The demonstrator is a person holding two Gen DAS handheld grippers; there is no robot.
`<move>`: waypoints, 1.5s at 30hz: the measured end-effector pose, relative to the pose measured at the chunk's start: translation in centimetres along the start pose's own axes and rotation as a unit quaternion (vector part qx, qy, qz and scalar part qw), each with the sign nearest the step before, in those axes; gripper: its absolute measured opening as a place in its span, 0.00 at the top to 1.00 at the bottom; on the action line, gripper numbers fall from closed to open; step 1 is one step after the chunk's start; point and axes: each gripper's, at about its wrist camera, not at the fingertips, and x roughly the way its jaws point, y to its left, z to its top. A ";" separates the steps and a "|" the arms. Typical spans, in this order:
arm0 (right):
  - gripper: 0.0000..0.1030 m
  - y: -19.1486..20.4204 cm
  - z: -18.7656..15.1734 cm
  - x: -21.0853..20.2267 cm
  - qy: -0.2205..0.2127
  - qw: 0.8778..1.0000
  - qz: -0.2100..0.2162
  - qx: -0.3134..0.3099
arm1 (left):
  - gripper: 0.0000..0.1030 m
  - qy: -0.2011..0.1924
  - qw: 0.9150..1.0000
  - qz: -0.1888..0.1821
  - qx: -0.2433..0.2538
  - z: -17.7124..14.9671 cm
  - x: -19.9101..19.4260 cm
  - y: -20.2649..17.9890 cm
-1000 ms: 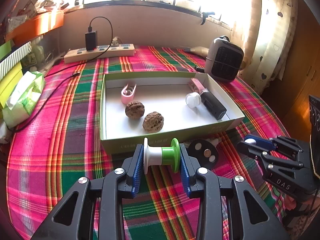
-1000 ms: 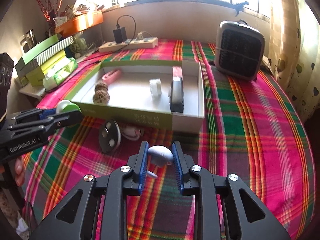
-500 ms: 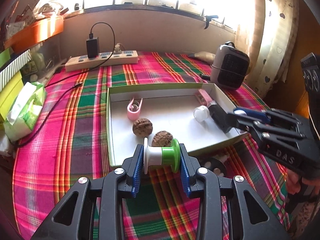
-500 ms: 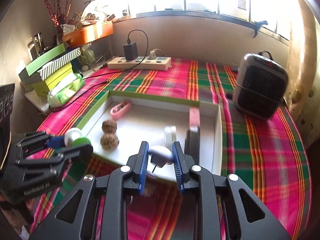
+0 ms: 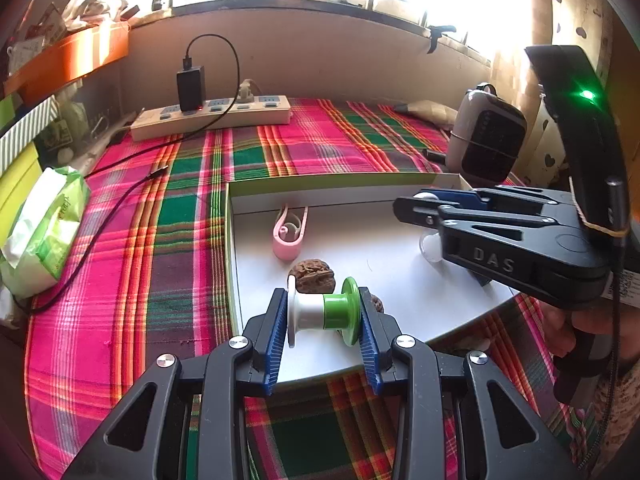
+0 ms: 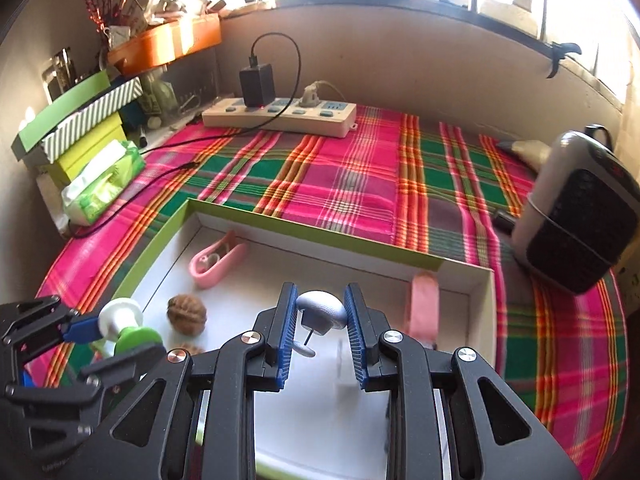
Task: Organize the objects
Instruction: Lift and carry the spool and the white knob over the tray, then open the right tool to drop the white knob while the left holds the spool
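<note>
My left gripper [image 5: 322, 318] is shut on a white and green spool [image 5: 320, 311] and holds it above the near left part of the shallow white box [image 5: 229, 216]. It also shows in the right wrist view [image 6: 120, 330]. My right gripper [image 6: 320, 316] is shut on a small grey mushroom-shaped pin [image 6: 322, 312] above the box [image 6: 320, 236]; it shows in the left wrist view [image 5: 424, 202]. In the box lie a pink clip [image 5: 289, 230], walnuts [image 5: 311, 276] and a pink stick [image 6: 422, 306].
The box sits on a plaid cloth [image 5: 180, 216]. A power strip with a charger [image 6: 280, 114] lies at the back, a small heater [image 6: 580, 216] at the right, a tissue pack [image 5: 44, 228] and stacked boxes [image 6: 76, 128] at the left.
Both grippers have risen and moved forward from the cloth in front of the box to above its inside, each still holding its object.
</note>
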 end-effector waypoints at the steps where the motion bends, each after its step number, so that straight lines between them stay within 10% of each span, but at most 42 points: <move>1: 0.75 0.1 0.1 0.3 0.003 1.000 0.000 -0.002 | 0.70 0.000 1.000 0.001 0.001 0.1 0.1 0.0; 30: 0.75 1.2 1.5 4.2 0.049 0.997 -0.038 -0.038 | 0.70 0.001 1.000 0.002 -0.006 0.2 0.6 0.8; 35: 0.53 1.3 1.5 3.9 0.044 0.998 -0.034 -0.035 | 0.70 0.001 1.000 0.002 -0.006 0.2 0.7 0.8; 45: 0.52 0.4 1.4 0.6 0.007 0.999 -0.044 0.006 | 0.69 0.001 1.000 -0.003 -0.008 0.3 0.9 0.7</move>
